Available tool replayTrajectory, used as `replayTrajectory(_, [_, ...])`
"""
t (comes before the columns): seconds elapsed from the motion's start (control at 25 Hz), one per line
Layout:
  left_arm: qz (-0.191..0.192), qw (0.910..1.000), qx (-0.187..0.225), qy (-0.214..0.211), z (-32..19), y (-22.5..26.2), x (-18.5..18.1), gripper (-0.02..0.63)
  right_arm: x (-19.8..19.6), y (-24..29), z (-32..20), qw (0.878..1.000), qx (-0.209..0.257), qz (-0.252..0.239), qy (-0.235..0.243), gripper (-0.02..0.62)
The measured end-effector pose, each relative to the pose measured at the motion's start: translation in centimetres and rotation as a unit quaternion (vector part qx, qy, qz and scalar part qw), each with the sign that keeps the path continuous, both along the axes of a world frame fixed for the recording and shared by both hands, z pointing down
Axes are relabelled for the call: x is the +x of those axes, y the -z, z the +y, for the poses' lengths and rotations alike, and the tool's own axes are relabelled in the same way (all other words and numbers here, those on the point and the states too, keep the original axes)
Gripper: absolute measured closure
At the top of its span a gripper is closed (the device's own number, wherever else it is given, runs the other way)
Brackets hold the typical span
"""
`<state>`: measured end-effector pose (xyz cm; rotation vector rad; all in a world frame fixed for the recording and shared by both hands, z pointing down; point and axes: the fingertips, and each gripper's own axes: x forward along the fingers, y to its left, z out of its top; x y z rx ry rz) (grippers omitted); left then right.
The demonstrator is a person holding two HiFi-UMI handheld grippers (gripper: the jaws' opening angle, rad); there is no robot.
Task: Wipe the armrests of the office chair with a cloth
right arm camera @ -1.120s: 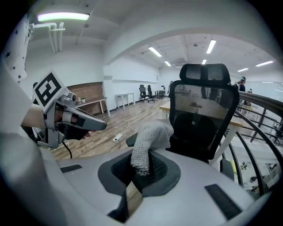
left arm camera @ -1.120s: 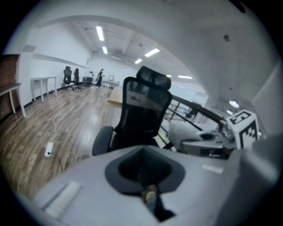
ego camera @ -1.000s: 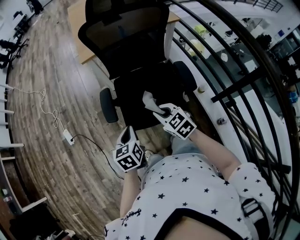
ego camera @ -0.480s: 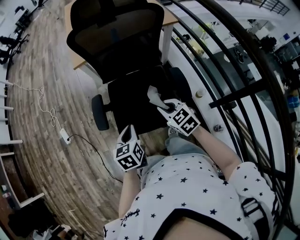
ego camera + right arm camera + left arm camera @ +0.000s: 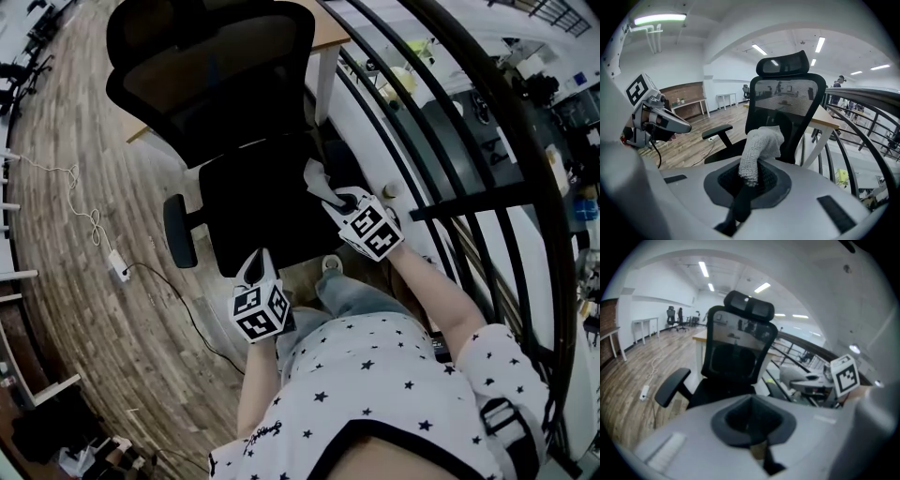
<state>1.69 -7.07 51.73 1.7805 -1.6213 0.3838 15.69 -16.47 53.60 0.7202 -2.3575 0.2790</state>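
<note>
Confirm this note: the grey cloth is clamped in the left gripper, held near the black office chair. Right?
No. The cloth is clamped in the right gripper, not the left, as the right gripper view shows; it is held near the black office chair.

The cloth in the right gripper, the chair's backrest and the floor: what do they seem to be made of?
The cloth looks like a pale knitted or terry fabric: a looped, nubby texture shows. The backrest seems to be black mesh: the room shows through it. The floor looks like matte wood planks, possibly laminate.
</note>
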Motion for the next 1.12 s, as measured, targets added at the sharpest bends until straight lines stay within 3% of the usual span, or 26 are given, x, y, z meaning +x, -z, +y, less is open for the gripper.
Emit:
replayTrajectory(0.56, [0.009,0.9998,-0.017,-0.004,-4.8,-1.4,4.8,0.601,4.8,-6.2,-8.9,0.998,-0.016,0.065,0.01,0.569])
replayTrajectory(1.12, [0.007,0.9983,-0.058,0.0,-4.8,-3.8,5.6,0.601,6.5,-12.8,-14.9,0.99,-0.037,0.135,0.002,0.569])
